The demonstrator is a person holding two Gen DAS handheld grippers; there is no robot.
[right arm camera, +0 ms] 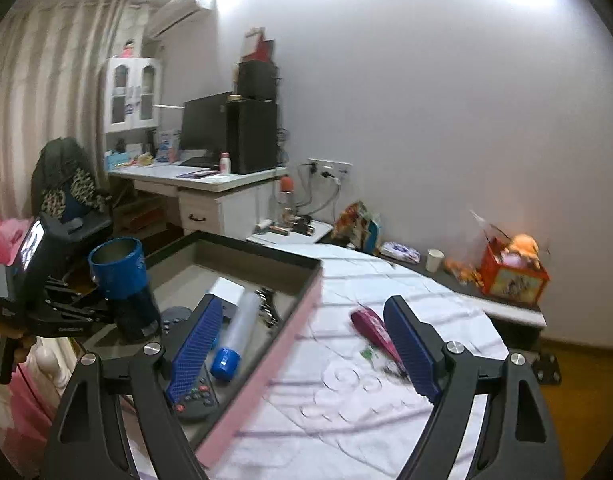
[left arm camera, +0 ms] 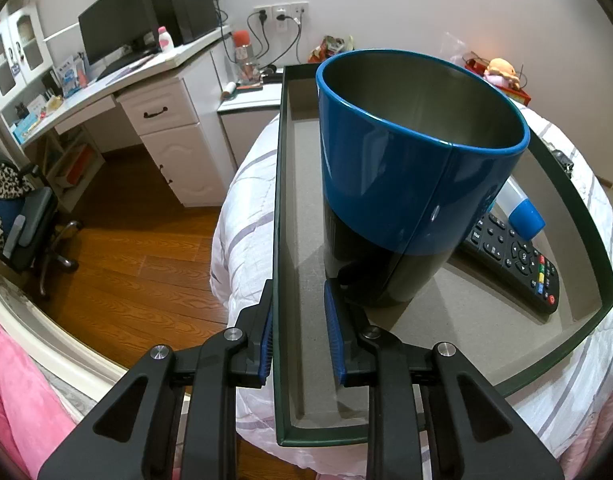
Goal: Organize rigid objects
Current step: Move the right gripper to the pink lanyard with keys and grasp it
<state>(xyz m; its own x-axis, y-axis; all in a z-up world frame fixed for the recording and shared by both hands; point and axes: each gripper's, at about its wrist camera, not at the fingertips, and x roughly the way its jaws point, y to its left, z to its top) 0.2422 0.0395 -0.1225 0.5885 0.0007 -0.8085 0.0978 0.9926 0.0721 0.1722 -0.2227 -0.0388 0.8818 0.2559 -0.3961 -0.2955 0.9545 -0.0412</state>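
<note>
the left gripper (left arm camera: 298, 344) has its blue-padded fingers (left arm camera: 333, 340) narrowed on the near wall of a shallow dark-rimmed tray (left arm camera: 277, 240), one finger outside the wall and one inside, gripping it. just past the inner finger a blue and black cup (left arm camera: 406, 168) stands upright on the tray's grey floor, open mouth up. beyond the cup lie a black remote control (left arm camera: 518, 264) and a clear tube with a blue cap (left arm camera: 524, 216). the tray rests on a bed with a white striped cover (left arm camera: 242, 232).

the right gripper (right arm camera: 306, 344) has its fingers (right arm camera: 410, 344) spread wide with nothing between them, hovering over the tray's far edge and the cover. a magenta object (right arm camera: 372, 330) lies on the cover just outside the tray, near the right finger.
</note>
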